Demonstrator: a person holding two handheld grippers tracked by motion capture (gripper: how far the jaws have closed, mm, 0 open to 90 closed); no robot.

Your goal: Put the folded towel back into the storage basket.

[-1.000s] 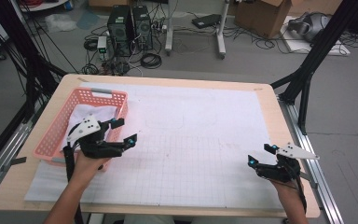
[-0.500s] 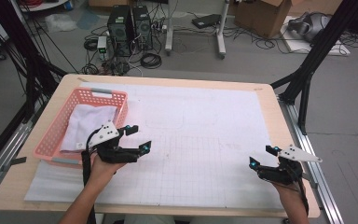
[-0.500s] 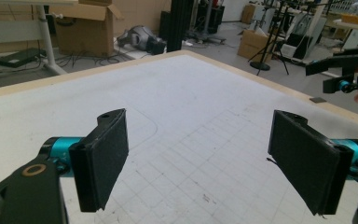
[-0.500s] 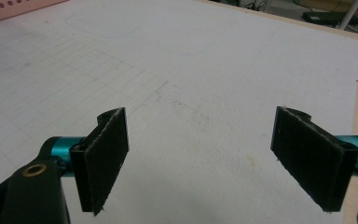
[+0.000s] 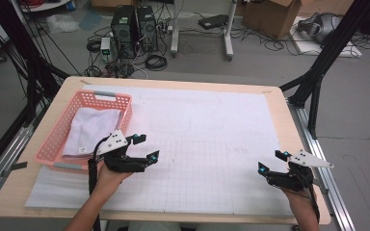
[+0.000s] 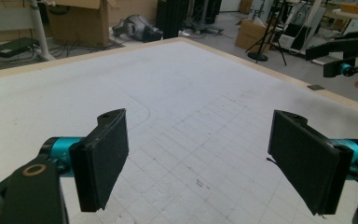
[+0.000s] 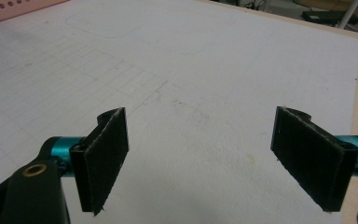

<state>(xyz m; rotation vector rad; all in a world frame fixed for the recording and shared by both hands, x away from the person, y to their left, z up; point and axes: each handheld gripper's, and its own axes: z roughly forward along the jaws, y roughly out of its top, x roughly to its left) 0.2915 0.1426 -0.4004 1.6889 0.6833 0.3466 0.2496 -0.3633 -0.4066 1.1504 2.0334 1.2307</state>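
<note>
A pink plastic basket (image 5: pixel 60 137) sits on the table's left side with a folded white cloth (image 5: pixel 90 131) lying in it. My left gripper (image 5: pixel 145 147) hovers just right of the basket's near corner, open, with nothing between its pads (image 6: pixel 101 158). At the near right edge of the table my right gripper (image 5: pixel 272 161) stands open too, its pads (image 7: pixel 103 151) wide apart over the bare mat. The right gripper (image 6: pixel 349 56) also appears far off in the left gripper view.
A white gridded mat (image 5: pixel 207 139) covers most of the wooden table (image 5: pixel 279 103). Black frame struts (image 5: pixel 318 72) stand at the table's right and left. Computers, cables and cardboard boxes lie on the floor beyond the far edge.
My left gripper has moved from over the basket's right rim to the right and down, onto the mat side. The right gripper has stayed put.
</note>
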